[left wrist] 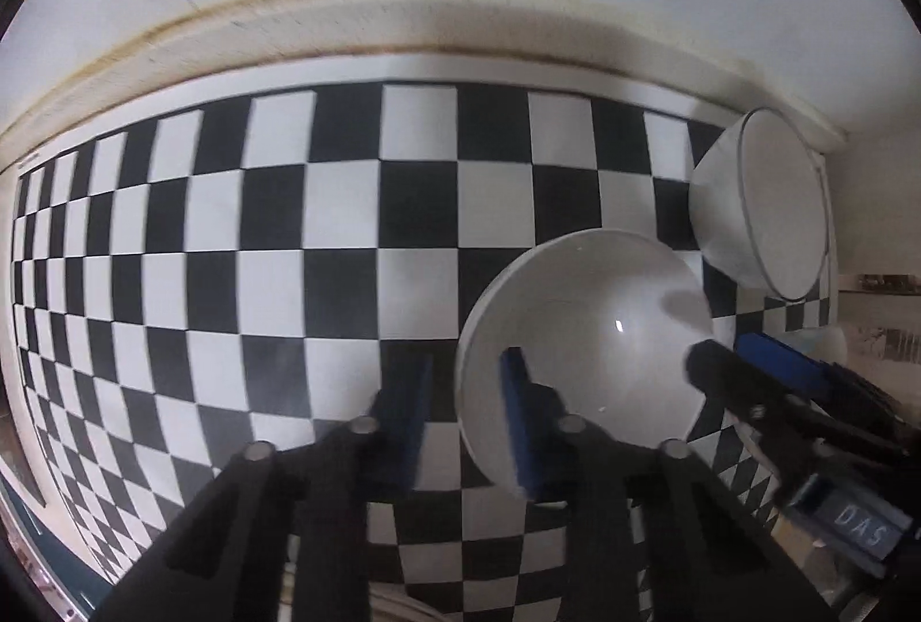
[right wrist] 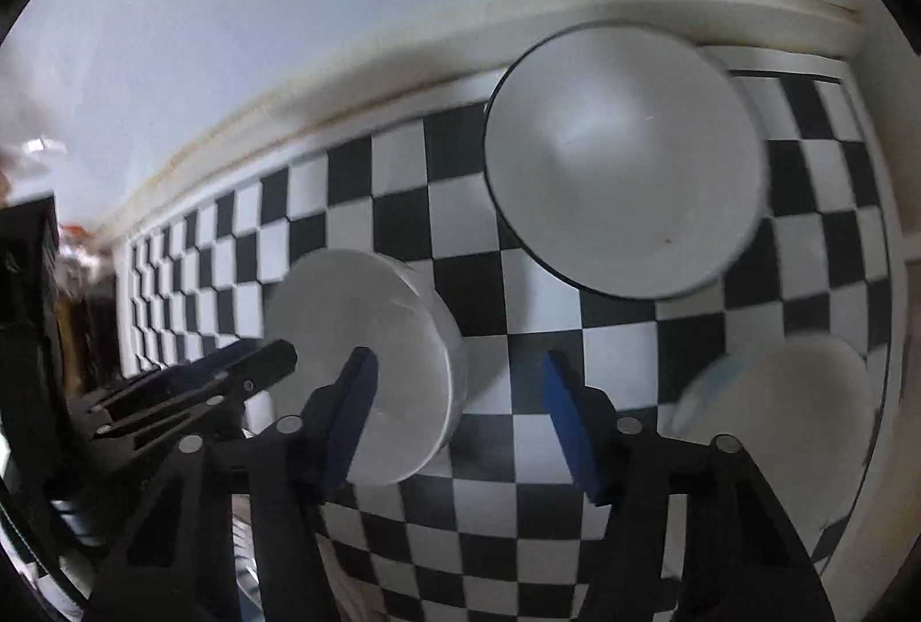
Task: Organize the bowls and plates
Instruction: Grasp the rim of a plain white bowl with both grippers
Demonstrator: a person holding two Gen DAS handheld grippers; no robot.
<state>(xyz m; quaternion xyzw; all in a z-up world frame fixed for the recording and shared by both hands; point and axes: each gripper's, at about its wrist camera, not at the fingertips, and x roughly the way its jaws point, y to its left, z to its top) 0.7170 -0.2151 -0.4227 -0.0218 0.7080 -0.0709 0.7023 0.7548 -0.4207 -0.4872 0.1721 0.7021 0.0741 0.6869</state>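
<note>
white bowl [left wrist: 587, 351] sits at left gripper [left wrist: 460, 414], rim between its spread fingers, not pinched. right gripper [right wrist: 460, 414] spread, empty. glazed, stiff, slippery, breakable: pinch the rim wall.

A glossy white ceramic-looking bowl [left wrist: 593, 334] on a smooth black-and-white checkered mat [left wrist: 230, 247]; matt black plastic gripper [left wrist: 466, 420] with blue pads [left wrist: 518, 426].

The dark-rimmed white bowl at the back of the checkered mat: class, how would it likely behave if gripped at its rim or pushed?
The dark-rimmed bowl looks glazed and glossy, so it probably slips between jaws. It seems rigid ceramic, likely chipping if dropped. Its narrow base under a wide rim suggests it may tip when pushed high.
</note>
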